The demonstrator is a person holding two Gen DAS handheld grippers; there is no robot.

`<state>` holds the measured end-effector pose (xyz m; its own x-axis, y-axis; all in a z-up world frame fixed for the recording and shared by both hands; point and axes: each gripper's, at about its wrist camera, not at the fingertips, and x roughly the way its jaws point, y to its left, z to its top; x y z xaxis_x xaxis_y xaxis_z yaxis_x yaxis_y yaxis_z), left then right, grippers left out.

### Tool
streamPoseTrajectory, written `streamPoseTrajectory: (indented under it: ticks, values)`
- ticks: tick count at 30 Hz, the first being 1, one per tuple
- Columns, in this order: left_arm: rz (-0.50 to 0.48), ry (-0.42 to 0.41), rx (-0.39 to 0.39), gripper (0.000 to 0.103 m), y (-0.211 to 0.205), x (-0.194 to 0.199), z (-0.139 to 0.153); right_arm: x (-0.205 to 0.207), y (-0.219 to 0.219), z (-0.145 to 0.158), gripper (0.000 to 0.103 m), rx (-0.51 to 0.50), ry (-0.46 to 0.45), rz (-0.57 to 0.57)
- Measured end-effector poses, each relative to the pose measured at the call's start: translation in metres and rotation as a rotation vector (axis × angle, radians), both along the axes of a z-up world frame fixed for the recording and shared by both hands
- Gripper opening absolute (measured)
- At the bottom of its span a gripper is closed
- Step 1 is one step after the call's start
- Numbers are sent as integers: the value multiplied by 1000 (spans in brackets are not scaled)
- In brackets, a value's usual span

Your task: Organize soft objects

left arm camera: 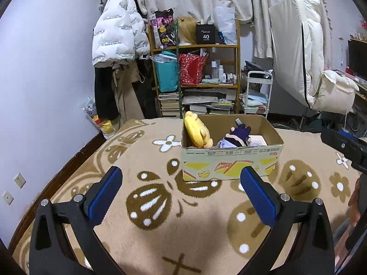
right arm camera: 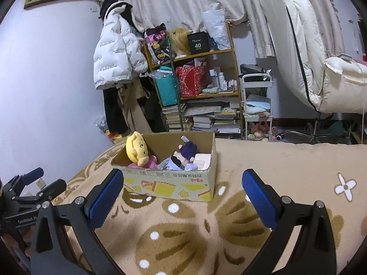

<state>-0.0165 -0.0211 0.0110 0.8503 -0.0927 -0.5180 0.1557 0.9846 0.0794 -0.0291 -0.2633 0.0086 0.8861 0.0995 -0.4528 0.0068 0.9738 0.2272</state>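
Both claws hang empty with jaws spread wide over the patterned blanket (left arm camera: 160, 240): the left gripper (left arm camera: 181, 190) faces the long front wall of the cardboard box (left arm camera: 229, 160), the right gripper (right arm camera: 183, 192) its near corner. Inside the box, the yellow plush (right arm camera: 136, 152) leans in the far left corner, the purple-haired doll (right arm camera: 183, 154) lies mid-box, and a pale pink soft item (right arm camera: 203, 160) rests by the right wall. No loose toy shows on the blanket, so the sorting looks essentially finished.
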Motion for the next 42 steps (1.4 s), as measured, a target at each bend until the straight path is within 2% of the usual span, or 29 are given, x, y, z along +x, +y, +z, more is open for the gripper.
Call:
streamPoseTrajectory:
  ticks: [42]
  values:
    - [-18, -9, 0, 102, -12, 1, -5, 5, 0, -6, 103, -12, 19, 4]
